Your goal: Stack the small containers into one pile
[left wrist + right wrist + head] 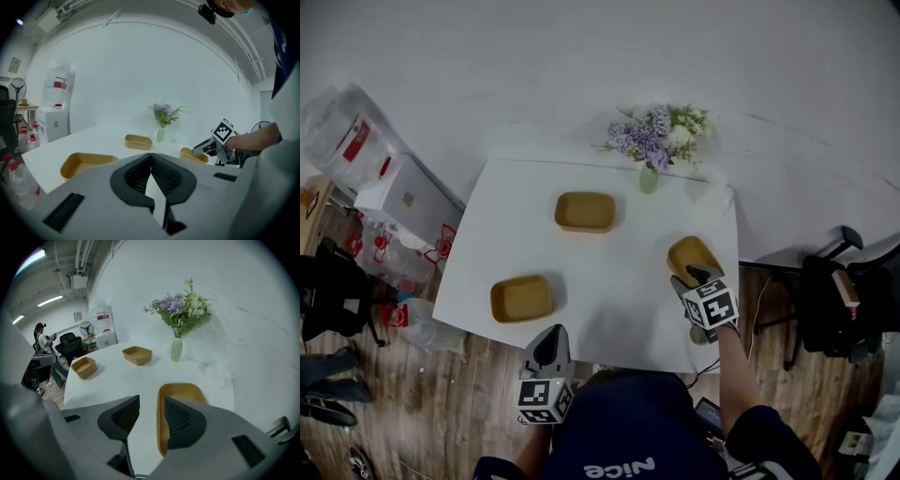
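Note:
Three shallow tan containers lie apart on the white table (pixel 609 281): one at the back (pixel 585 211), one front left (pixel 521 298), one at the right (pixel 694 257). My right gripper (pixel 695 277) is at the right container (pixel 182 401) and stands open. That container's near rim runs between the fingers, the right finger over its inside, the left finger outside, neither pad pressing. My left gripper (pixel 548 341) hangs at the table's front edge, shut and empty (pixel 151 161). Its view shows the front-left container (pixel 84 164), the back one (pixel 138 141) and the right one (pixel 193 155).
A green vase of purple and white flowers (pixel 649 176) stands at the table's back right, with crumpled white paper (pixel 712 195) beside it. Boxes and a water bottle (pixel 356 141) sit left of the table, a black chair (pixel 830 300) to the right. White wall behind.

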The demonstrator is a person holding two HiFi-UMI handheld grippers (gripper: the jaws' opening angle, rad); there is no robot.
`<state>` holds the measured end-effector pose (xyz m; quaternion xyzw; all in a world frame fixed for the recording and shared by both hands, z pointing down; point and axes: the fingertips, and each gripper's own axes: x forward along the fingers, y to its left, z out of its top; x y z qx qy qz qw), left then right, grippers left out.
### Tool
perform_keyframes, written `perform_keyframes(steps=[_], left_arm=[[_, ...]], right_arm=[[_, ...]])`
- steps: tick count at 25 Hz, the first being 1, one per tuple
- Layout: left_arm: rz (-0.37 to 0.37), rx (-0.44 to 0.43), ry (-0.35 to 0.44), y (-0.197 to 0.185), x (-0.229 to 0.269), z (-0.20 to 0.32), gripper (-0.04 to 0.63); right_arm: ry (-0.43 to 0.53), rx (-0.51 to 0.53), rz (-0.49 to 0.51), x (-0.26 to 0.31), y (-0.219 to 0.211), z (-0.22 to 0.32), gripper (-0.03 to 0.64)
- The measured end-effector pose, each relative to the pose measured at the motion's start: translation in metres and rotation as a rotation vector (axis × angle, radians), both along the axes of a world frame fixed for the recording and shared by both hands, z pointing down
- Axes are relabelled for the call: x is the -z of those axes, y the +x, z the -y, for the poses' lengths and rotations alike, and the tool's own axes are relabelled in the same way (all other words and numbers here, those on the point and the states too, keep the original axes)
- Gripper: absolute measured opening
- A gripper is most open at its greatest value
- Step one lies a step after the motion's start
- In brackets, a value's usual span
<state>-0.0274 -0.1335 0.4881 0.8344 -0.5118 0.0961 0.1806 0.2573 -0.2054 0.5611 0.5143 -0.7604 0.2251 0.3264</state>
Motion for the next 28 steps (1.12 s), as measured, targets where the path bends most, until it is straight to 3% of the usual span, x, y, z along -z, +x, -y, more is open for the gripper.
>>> perform_keyframes(steps=[4,15,18,28], left_arm=[[0.014,0.017,-0.001,0.006,0.002,-0.002,0.018],[0.039,0.082,-0.022,0.009,-0.006,-0.013,0.018],[0.049,0.086,-0.022,0.012,-0.007,-0.016,0.018],[0.002,0.173,-0.043,0.003,-0.011,-0.027,0.018]], right_arm=[[-0.093,0.075,-0.023,-0.022,-0.002,0.007,0.170],[-0.254,0.129,-0.148,-0.073,0.011,0.010,0.159],[-0.261,0.150,-0.203,-0.075,0.012,0.011,0.075],[-0.238,0.153,-0.263,-0.069,0.015,0.007,0.055]])
